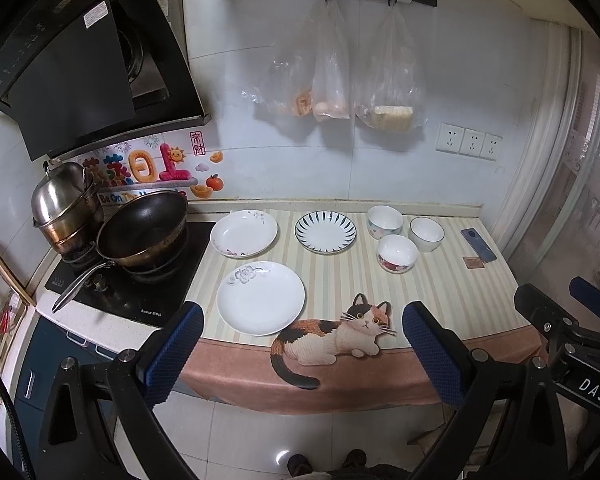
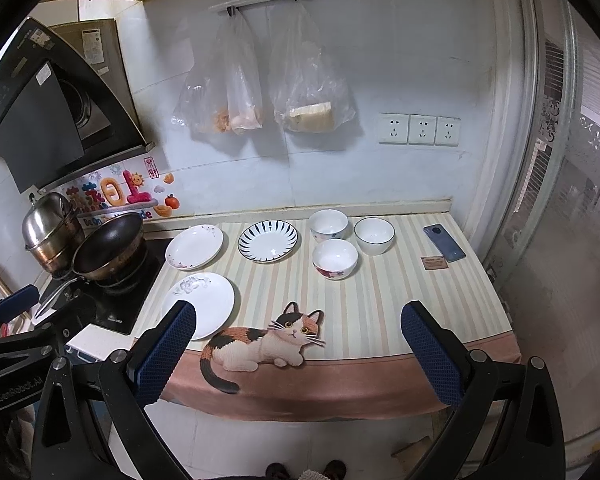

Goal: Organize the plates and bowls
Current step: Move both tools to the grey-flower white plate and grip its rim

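Observation:
Three plates lie on the striped cloth: a white plate with a grey flower nearest, a white plate with pink flowers behind it, and a blue-striped plate to the right. Three bowls stand further right: a flowered bowl, a blue-rimmed bowl and a red-patterned bowl. My left gripper and right gripper both hang open in front of the counter edge, holding nothing.
A stove with a black wok and steel pots stands left of the plates. A phone and a small card lie at the cloth's right end. Plastic bags hang on the wall. A person's feet show below.

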The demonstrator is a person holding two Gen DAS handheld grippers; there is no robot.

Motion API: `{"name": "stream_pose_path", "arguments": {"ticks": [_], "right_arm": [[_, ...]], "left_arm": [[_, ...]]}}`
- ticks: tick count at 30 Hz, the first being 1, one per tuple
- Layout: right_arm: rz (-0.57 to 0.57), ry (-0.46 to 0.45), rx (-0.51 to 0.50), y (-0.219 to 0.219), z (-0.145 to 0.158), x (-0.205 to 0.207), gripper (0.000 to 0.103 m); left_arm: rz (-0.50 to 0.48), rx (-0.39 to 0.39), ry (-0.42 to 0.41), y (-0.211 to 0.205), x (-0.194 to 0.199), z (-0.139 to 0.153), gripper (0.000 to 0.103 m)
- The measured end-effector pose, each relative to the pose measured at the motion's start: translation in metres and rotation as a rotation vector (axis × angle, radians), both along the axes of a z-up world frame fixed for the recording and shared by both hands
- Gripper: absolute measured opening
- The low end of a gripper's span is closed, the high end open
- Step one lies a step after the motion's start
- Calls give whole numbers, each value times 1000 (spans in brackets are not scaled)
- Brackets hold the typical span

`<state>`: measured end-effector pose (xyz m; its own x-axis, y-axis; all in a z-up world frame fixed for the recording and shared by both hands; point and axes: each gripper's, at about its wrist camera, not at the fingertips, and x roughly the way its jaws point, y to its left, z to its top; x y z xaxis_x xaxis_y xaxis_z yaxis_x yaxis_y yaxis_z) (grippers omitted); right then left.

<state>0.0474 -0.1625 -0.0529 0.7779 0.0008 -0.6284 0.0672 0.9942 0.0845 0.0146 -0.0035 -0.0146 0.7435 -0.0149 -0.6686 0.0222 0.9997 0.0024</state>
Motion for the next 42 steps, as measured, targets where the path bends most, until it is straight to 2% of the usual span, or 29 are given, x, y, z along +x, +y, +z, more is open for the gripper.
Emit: {"name": "stream_pose_path", "arguments": {"ticks": [6, 10, 14, 18, 20, 24, 27, 29, 30, 32, 33, 34, 35, 37, 38, 42], "right_arm": [[-1, -35, 77, 6, -10, 14, 103], [39, 34, 137, 24, -46, 52, 103], [102, 154, 186, 46, -97, 105, 103], [175, 303, 249, 70, -170, 175, 103], [208, 378, 282, 79, -207, 211, 103], [279, 467, 346, 100, -273, 275, 100], [317, 543, 385, 113, -317, 319, 88], [330, 593, 411, 119, -342, 342, 77], [331, 614, 418, 120, -354, 353, 75], [333, 650, 419, 125, -377, 371, 62], [335, 668, 426, 128, -388, 378, 57], [343, 678, 441, 130, -395, 384, 41], [352, 689, 451, 133, -404, 390, 29], [365, 687, 457, 137, -412, 395, 24], [372, 681, 452, 140, -414, 397, 20], [392, 678, 437, 143, -414, 395, 17]], "left_arm": [[12, 10, -50, 23, 21, -10, 102], [63, 40, -47, 57, 56, -36, 102], [122, 61, 47, 93, 107, -85, 102], [164, 59, 192, 127, 164, -151, 102], [145, 26, 277, 141, 192, -189, 102], [143, -40, 422, 165, 234, -251, 101], [170, -89, 501, 180, 258, -288, 99], [181, -146, 545, 188, 272, -308, 93], [188, -176, 566, 191, 278, -318, 87], [190, -221, 600, 196, 287, -337, 79], [188, -228, 611, 197, 290, -342, 68], [184, -231, 627, 197, 293, -349, 59], [179, -235, 637, 198, 297, -355, 55], [168, -265, 649, 198, 298, -362, 37], [167, -273, 649, 197, 298, -364, 36], [179, -279, 625, 197, 295, -363, 36]]}}
